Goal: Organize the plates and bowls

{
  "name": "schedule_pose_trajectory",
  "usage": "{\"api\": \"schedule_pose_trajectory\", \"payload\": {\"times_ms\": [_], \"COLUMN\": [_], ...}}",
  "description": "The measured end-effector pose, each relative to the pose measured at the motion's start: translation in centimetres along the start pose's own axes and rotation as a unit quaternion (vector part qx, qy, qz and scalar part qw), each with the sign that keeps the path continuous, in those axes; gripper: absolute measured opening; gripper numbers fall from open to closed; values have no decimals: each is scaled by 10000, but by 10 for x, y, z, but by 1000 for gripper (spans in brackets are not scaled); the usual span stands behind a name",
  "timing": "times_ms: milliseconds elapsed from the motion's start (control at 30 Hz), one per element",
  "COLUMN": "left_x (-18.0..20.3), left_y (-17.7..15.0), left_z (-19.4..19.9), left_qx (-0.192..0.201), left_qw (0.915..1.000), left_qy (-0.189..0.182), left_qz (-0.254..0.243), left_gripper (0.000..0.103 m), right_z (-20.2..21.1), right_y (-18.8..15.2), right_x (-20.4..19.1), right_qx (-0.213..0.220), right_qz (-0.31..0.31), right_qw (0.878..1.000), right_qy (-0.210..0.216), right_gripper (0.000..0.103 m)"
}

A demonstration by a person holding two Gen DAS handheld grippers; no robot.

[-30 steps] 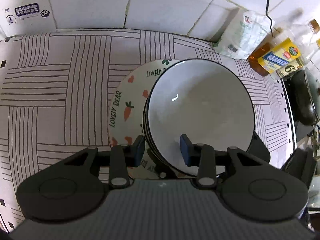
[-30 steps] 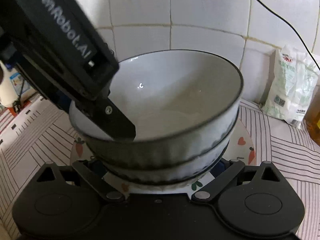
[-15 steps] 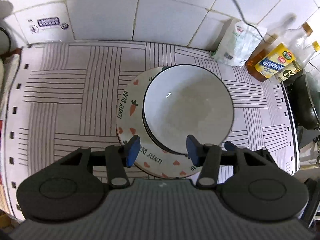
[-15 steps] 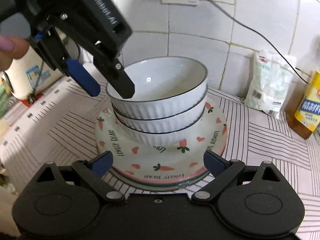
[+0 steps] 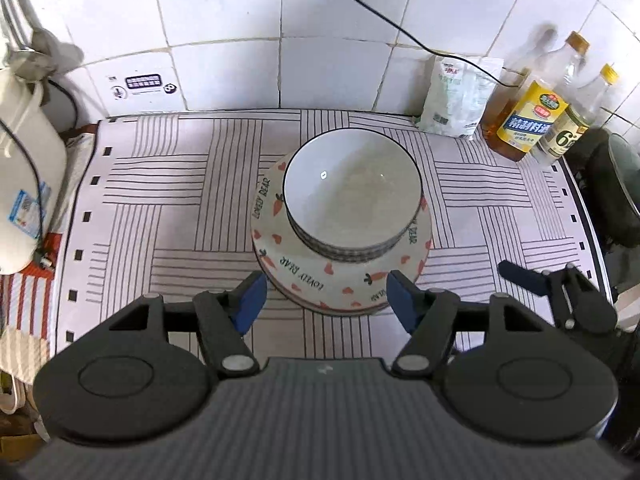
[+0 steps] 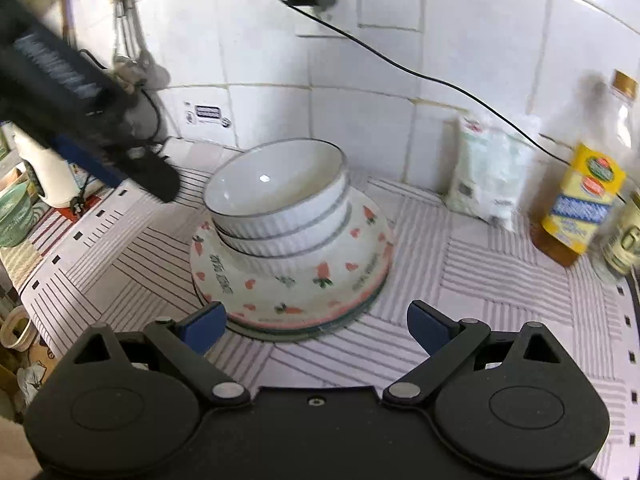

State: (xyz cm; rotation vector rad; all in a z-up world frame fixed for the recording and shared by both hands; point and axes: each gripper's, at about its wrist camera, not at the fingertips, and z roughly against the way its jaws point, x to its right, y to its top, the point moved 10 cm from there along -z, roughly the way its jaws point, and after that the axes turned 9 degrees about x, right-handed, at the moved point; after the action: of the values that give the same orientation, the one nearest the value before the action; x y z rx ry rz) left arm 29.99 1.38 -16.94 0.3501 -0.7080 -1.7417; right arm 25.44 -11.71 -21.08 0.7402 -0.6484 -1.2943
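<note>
A stack of white ribbed bowls with dark rims (image 5: 352,196) sits on carrot-patterned "Lovely Bear" plates (image 5: 312,280) in the middle of the striped counter mat; it also shows in the right wrist view, bowls (image 6: 276,204) on plates (image 6: 296,292). My left gripper (image 5: 326,304) is open and empty, above and in front of the stack. My right gripper (image 6: 314,326) is open and empty, just in front of the plates. The right gripper also shows at the left wrist view's right edge (image 5: 552,280); the left one is blurred at the upper left of the right wrist view (image 6: 100,148).
A white bag (image 5: 460,96) and oil and sauce bottles (image 5: 532,116) stand against the tiled wall at the right, with a dark pan (image 5: 616,188) beyond. A white kettle (image 5: 24,184) stands at the left. A cable (image 5: 400,32) runs from the wall socket.
Both grippers have pulled back and up from the bowl stack. The left gripper let go of the top bowl's rim and opened wider. The stack now stands free.
</note>
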Motion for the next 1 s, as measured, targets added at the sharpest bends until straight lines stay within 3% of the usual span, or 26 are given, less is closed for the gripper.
{"api": "schedule_pose_trajectory", "payload": {"times_ms": [300, 433, 600, 800, 1000], "left_x": [11, 10, 9, 5, 6], "left_y": [-21, -31, -42, -52, -62], "left_z": [54, 79, 107, 131, 148], "left_qx": [574, 712, 750, 833, 911], "left_qw": [9978, 9971, 9968, 9959, 9930], "left_qy": [184, 229, 261, 364, 733], "left_qz": [-276, -132, -74, -6, -189], "left_gripper": [83, 91, 92, 92, 92], "right_z": [49, 80, 116, 154, 180], "right_y": [11, 18, 30, 38, 34], "right_x": [28, 32, 28, 28, 27], "right_qx": [-102, -91, 28, 124, 173], "right_qz": [-710, -828, -914, -1084, -1083], "right_qw": [9956, 9946, 9948, 9907, 9887], "right_qy": [-598, -612, -440, -810, -1020], "right_gripper": [99, 99, 99, 99, 99]}}
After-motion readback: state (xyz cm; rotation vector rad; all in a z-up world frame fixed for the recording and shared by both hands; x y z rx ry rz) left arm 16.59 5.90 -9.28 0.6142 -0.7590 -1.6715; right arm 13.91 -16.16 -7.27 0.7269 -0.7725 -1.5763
